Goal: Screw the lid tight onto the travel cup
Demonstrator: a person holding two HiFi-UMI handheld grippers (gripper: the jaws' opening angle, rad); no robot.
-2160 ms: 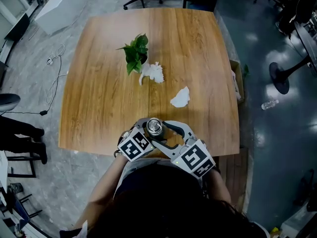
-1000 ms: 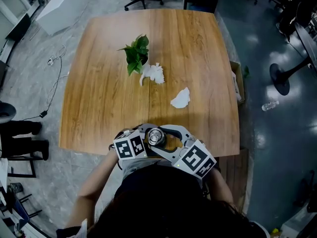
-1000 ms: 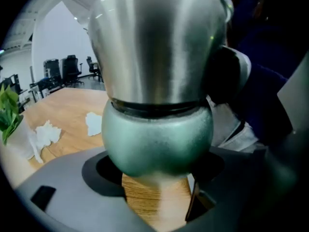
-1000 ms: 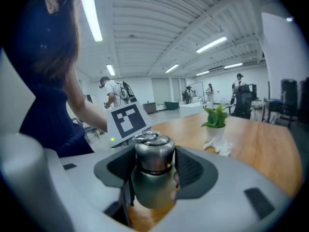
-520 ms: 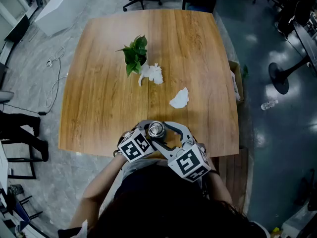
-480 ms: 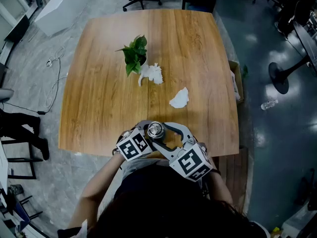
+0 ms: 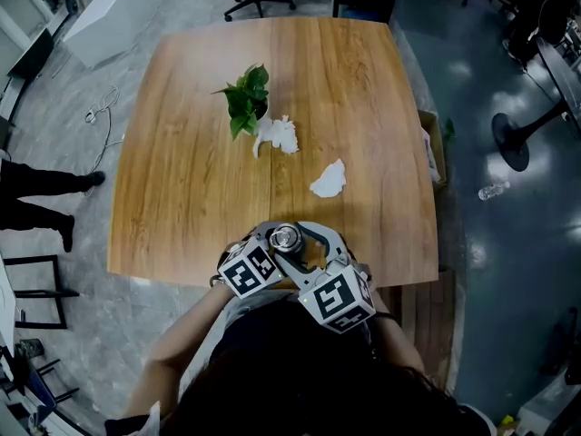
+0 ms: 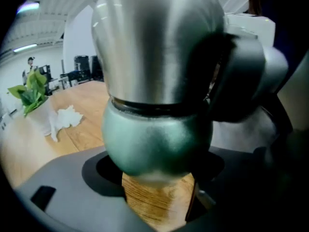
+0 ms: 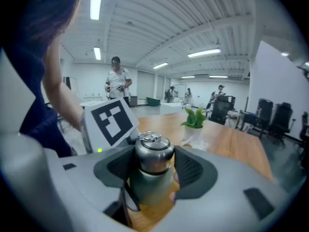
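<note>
Right gripper [image 9: 153,167] has its two dark padded jaws pressed against the steel lid [image 9: 153,152] from either side. The left gripper [image 8: 155,178] clamps the green body of the travel cup [image 8: 157,139] lower down. Neither gripper is spread, and each has its part of the cup filling the gap between its jaws.

Beneath both grippers lies the wooden table [image 7: 191,171]. The cup is held at the table's near edge, directly between the two marker cubes. Whether its base rests on the wood cannot be told. Well ahead of the grippers are a potted plant [image 7: 247,98] and two crumpled tissues [image 7: 329,179], none of them near the work.

The cup stands upright in the left gripper's hold. The lid sits square on its mouth, not tilted, and only a thin dark seam [image 8: 154,108] shows where steel meets green just above the left jaws.

Judging by that narrow, even seam, setting the lid on and catching the thread look done, so the task appears to be in its late part. What seems left is the last tightening, with the right gripper turning the lid against the left gripper's hold, and then letting go. How tight the lid already is cannot be read from these views.
</note>
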